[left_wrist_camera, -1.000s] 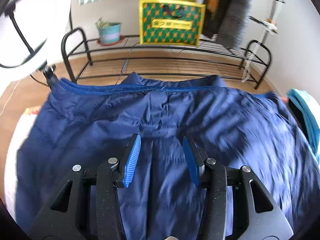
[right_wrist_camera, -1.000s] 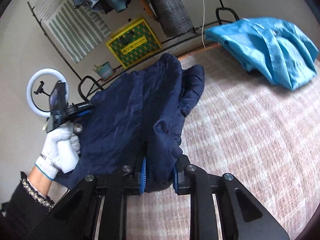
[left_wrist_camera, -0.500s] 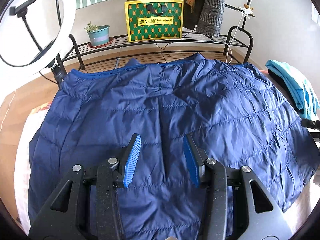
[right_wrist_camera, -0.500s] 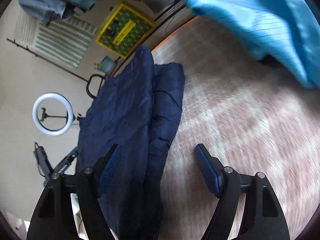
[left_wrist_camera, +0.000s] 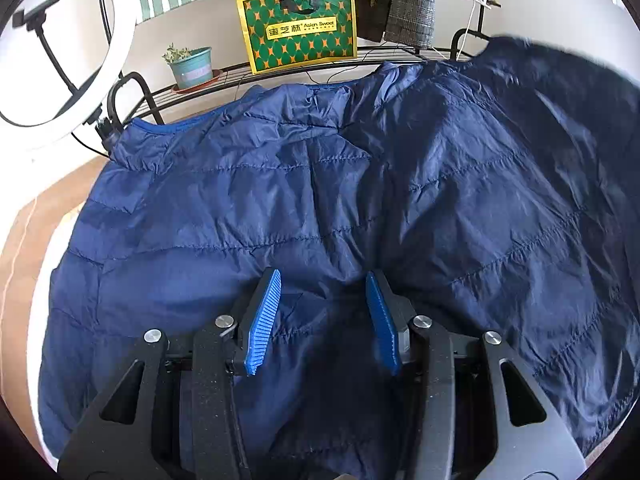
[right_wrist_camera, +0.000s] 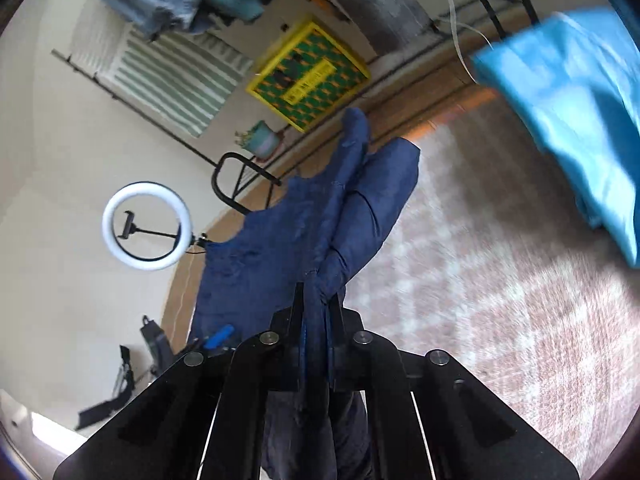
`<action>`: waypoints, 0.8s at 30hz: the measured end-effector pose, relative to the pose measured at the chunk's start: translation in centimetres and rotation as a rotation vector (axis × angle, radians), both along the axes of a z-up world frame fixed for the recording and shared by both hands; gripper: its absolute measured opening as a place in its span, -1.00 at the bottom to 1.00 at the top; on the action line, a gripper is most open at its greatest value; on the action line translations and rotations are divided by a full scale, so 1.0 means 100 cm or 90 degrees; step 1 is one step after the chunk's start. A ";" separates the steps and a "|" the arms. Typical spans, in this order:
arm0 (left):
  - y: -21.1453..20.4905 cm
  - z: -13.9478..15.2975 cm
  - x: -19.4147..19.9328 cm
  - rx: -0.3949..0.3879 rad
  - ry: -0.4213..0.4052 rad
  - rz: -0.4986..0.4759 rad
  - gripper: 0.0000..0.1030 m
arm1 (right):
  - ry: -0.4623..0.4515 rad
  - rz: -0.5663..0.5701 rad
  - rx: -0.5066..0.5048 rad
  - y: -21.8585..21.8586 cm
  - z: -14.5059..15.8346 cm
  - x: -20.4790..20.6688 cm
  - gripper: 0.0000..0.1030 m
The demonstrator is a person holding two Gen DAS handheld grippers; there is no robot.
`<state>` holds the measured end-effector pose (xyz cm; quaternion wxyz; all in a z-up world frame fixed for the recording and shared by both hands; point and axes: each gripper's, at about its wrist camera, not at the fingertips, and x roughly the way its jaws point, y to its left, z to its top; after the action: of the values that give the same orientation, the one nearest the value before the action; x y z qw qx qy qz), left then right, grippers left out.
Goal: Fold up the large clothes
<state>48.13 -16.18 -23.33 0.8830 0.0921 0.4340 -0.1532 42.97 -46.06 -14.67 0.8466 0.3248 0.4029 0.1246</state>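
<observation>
The navy quilted jacket (left_wrist_camera: 320, 200) lies spread over the patterned rug (right_wrist_camera: 500, 300), its right side lifted and folding across toward the middle. The right tongs (right_wrist_camera: 318, 320) are clamped tight on a bunched fold of it, while the left tongs (left_wrist_camera: 322, 316) hang spread apart over the near hem, gripping nothing. Beyond the rug's far edge stand a metal rack (left_wrist_camera: 280, 76), a green-and-yellow bag (left_wrist_camera: 298, 28) and a ring light (left_wrist_camera: 60, 56), with a light blue garment (right_wrist_camera: 568, 112) at the rug's far right corner.

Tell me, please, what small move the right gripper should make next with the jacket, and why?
Probably carry the pinched edge across toward the left side. The right gripper is shut on the navy jacket, its right part lifted, while the left gripper is open over the middle.
</observation>
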 end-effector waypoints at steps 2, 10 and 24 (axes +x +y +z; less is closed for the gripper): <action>0.004 0.000 0.000 -0.017 0.008 0.003 -0.11 | -0.021 0.017 -0.019 0.022 0.025 0.005 -0.89; 0.065 0.036 -0.022 -0.115 -0.002 0.047 -0.11 | -0.058 0.103 -0.133 0.114 0.086 0.029 -0.89; 0.287 0.095 -0.112 -0.188 -0.063 0.252 -0.11 | -0.071 0.248 -0.242 0.291 0.089 0.065 -0.89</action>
<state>36.91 12.51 -13.85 0.9199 -0.1174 0.3727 -0.0344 49.51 -16.92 -5.81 0.8731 0.0691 0.4269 0.2251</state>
